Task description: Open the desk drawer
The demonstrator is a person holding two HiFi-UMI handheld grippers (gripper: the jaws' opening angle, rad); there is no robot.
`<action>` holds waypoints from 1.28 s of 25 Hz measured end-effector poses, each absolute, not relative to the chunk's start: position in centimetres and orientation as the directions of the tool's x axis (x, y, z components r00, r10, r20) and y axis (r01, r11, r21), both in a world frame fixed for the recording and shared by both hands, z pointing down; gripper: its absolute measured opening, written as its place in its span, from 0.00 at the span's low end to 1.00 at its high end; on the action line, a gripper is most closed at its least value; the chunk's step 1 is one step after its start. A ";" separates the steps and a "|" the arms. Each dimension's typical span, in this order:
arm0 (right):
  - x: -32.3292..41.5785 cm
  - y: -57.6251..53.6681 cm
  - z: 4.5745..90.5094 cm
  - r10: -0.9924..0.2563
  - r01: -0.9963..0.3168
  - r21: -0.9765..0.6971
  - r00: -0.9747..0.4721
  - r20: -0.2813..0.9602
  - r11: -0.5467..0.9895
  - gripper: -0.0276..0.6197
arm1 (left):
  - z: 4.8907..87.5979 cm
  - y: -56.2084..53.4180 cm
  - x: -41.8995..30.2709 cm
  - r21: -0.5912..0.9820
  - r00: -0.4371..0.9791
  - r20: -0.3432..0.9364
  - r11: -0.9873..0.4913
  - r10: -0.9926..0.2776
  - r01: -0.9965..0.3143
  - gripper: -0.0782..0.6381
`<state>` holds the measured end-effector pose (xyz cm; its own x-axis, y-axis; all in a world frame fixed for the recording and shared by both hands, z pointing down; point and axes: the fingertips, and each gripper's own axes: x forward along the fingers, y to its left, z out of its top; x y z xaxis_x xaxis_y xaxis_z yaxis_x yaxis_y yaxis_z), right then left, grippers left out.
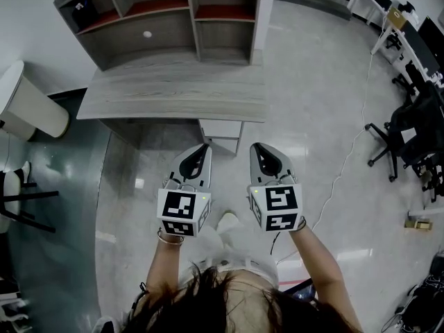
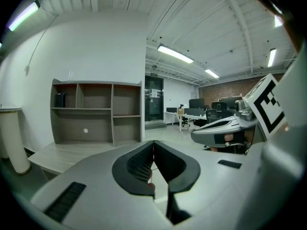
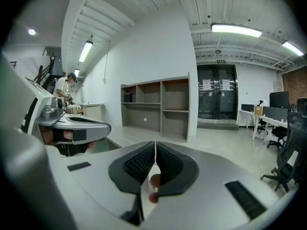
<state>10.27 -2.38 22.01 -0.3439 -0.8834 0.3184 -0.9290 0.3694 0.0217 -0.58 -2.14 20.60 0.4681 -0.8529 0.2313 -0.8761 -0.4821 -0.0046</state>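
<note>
Jaws pressed together and empty, the left gripper and right gripper are hovering side by side. Just ahead, between them, the drawer is peeking from under the desk, its front mostly hidden. Beyond, a shelf is holding a small white object and an indistinct dark one.
</note>
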 end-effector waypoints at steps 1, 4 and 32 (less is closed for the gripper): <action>10.3 -2.7 22.2 -0.881 -0.927 0.019 -0.348 0.321 0.373 0.08 | 20.8 -2.3 -0.6 -0.006 0.462 0.233 -0.476 -0.856 -0.879 0.13; 10.3 -3.4 22.7 -0.873 -0.922 0.012 -0.362 0.328 0.387 0.08 | 21.3 -2.9 -0.8 0.004 0.442 0.242 -0.454 -0.864 -0.891 0.13; 8.9 -11.0 29.3 -0.842 -0.946 -0.011 -0.294 0.453 0.325 0.08 | 27.5 -12.0 -4.7 0.061 0.438 0.309 -0.442 -0.844 -0.895 0.13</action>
